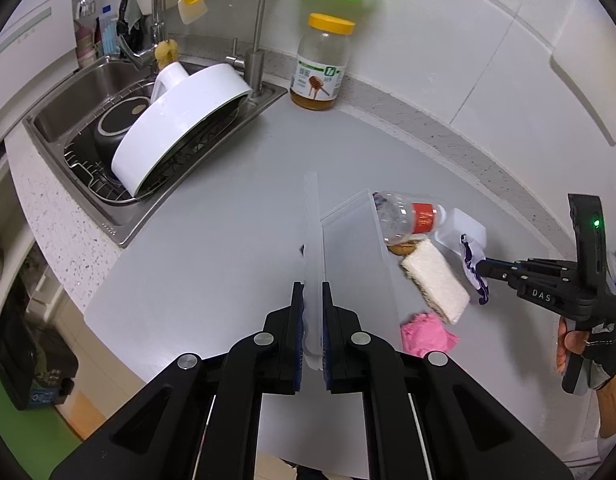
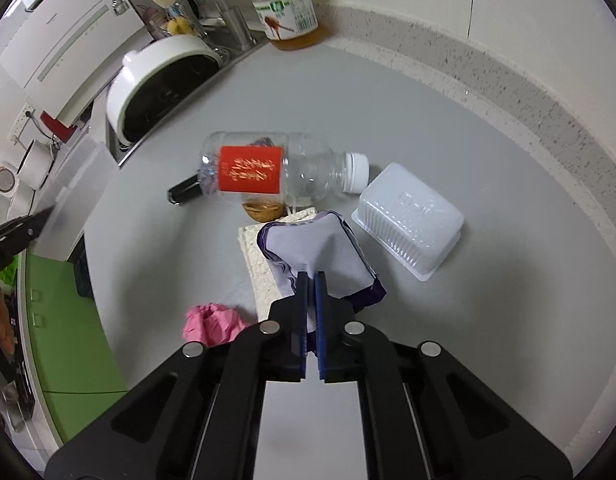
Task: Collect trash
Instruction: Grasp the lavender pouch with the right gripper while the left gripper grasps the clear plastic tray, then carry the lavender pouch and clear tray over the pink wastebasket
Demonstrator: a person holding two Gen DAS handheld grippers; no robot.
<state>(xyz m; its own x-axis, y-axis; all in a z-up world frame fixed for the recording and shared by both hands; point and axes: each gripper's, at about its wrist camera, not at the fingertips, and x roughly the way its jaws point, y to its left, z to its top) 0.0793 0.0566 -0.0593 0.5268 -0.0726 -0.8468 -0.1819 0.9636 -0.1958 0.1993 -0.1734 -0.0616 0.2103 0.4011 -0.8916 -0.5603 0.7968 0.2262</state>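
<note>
My left gripper (image 1: 313,286) is shut on the wall of a translucent plastic bin (image 1: 356,264), held over the grey counter; the bin also shows at the left of the right wrist view (image 2: 74,196). My right gripper (image 2: 311,276) is shut on a white wrapper with purple edges (image 2: 316,248), lifted just above a white sponge (image 2: 260,264). From the left wrist view the right gripper (image 1: 482,266) holds the wrapper (image 1: 474,264) right of the bin. An empty clear bottle with a red label (image 2: 268,172) lies on its side. A crumpled pink paper (image 2: 212,322), a white plastic tray (image 2: 408,224) and a brown nutshell (image 2: 262,210) lie nearby.
A steel sink (image 1: 88,92) with a white pot (image 1: 180,120) and a dish rack is at the left. A honey jar (image 1: 322,64) stands at the back by the wall. A small black object (image 2: 184,192) lies left of the bottle. The counter edge drops off at the left.
</note>
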